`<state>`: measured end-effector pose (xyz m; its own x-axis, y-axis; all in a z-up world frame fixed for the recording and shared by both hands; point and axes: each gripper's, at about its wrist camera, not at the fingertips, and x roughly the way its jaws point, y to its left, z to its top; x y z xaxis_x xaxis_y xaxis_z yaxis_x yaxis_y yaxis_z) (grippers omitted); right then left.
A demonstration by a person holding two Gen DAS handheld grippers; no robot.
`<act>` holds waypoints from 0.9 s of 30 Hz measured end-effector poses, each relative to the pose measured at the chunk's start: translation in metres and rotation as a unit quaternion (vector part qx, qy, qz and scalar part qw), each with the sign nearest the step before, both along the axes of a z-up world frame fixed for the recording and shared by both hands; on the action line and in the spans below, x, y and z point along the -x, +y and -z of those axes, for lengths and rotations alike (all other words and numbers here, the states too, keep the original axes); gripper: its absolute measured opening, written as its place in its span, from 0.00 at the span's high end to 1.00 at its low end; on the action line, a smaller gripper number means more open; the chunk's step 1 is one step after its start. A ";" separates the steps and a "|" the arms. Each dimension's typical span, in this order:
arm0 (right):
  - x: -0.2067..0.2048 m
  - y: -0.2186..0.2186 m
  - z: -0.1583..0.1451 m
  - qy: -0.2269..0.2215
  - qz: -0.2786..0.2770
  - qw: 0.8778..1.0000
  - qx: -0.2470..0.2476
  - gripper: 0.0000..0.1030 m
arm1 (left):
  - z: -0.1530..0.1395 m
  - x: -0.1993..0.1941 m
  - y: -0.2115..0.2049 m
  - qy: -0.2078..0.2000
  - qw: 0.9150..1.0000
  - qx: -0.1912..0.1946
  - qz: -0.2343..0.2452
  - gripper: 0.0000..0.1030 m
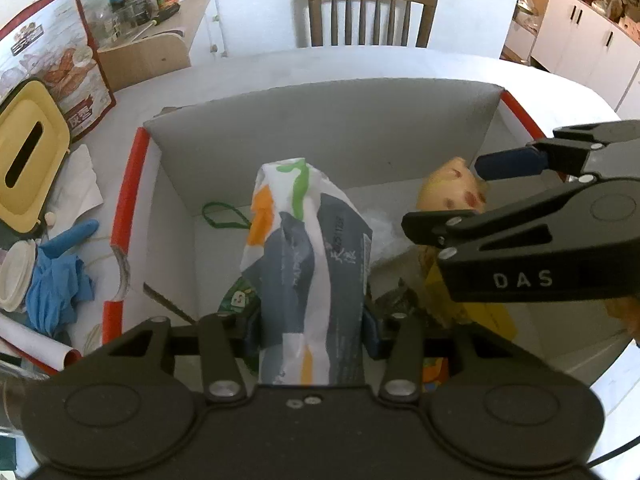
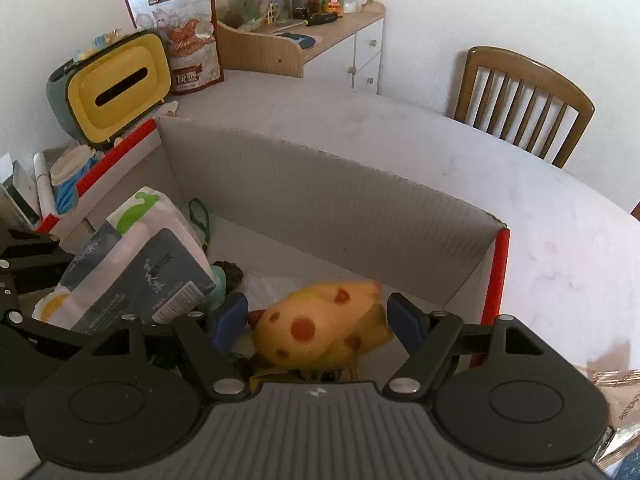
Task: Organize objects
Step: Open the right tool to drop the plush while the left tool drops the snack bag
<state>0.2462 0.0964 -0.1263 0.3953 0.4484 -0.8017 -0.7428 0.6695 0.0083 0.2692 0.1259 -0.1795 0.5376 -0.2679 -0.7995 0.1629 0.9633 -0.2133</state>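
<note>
While the left gripper point(image 1: 312, 330) clamps it, the tissue pack point(image 1: 308, 264) points lengthwise away (right gripper point(image 2: 316, 322) spread).

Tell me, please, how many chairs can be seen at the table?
1. A wooden chair stands at the far side of the table, behind the cardboard box. Other chairs may be outside the views.

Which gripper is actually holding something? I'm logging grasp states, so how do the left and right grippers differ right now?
The left gripper is shut on the tissue pack, its pads pressing both sides; the right gripper is open, its pads apart on either side of the yellow spotted toy without gripping it. The left holds a soft printed packet, the right straddles a rounded toy. Both are over the cardboard box.
</note>
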 end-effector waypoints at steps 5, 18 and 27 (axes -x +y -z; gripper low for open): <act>0.000 0.000 0.000 0.001 -0.004 1.000 0.003 0.25 | 0.000 0.002 -0.005 0.003 1.000 -0.005 0.004 0.42; 0.009 -0.016 -0.021 -0.003 0.004 1.000 -0.025 0.25 | -0.002 0.009 -0.005 0.005 1.000 -0.004 0.001 0.28; 0.026 -0.036 -0.043 -0.010 0.004 0.998 -0.055 0.25 | -0.019 0.022 -0.001 -0.024 0.999 -0.006 -0.023 0.19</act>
<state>0.2205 0.0600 -0.0833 0.4151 0.5293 -0.7399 -0.7375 0.6720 0.0670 0.2468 0.1244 -0.1607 0.5873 -0.2322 -0.7753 0.1289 0.9726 -0.1936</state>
